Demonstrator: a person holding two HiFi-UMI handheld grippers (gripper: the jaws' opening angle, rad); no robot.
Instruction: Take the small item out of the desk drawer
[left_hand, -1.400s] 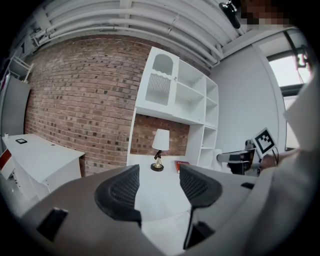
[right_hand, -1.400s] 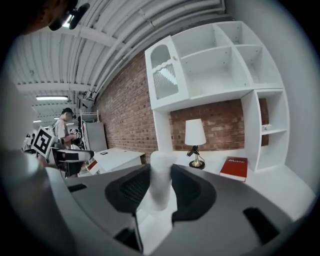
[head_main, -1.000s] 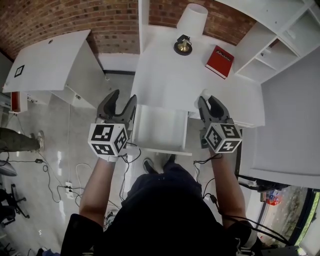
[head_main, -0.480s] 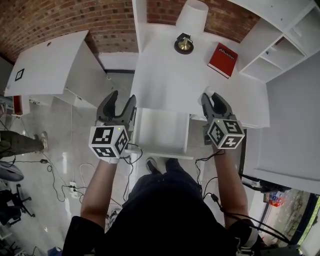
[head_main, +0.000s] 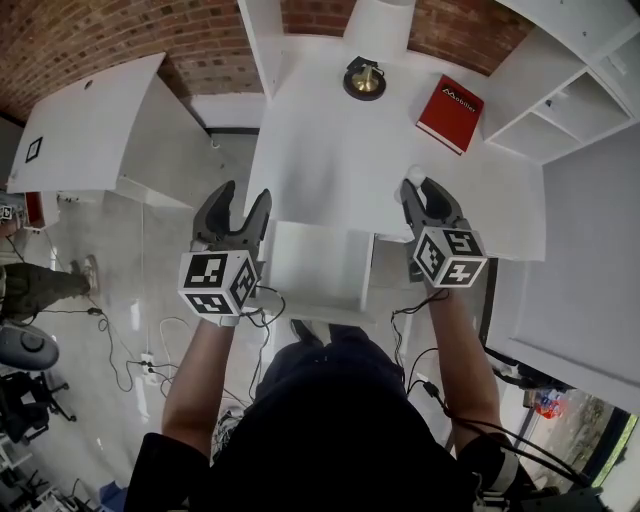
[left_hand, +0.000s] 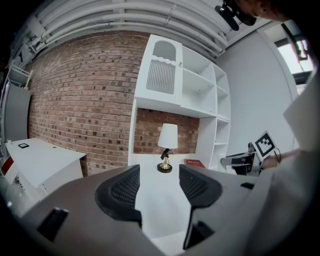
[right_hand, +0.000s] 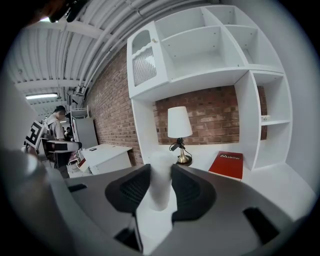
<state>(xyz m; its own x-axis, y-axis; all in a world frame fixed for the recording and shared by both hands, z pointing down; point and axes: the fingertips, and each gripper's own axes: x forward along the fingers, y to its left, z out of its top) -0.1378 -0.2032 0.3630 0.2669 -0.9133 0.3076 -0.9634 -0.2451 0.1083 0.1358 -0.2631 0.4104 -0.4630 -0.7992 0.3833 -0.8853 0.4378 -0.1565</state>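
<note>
Fingers (right_hand: 192, 192) of right gripper (right_hand: 160, 173) pinch small white item (right_hand: 161, 184), upright between them.

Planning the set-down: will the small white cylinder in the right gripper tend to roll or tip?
The white cylinder looks round and smooth, so on its side it would probably roll. It is taller than wide, so upright it may tip. Clamped in the right gripper it shows no squashing, so likely stiff.

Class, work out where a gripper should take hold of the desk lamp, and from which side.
Probably the lamp by its slim stem, between base and shade, from the desk's open front: the shade looks too wide for jaws, the base low and flat, and a brick wall stands behind.
</note>
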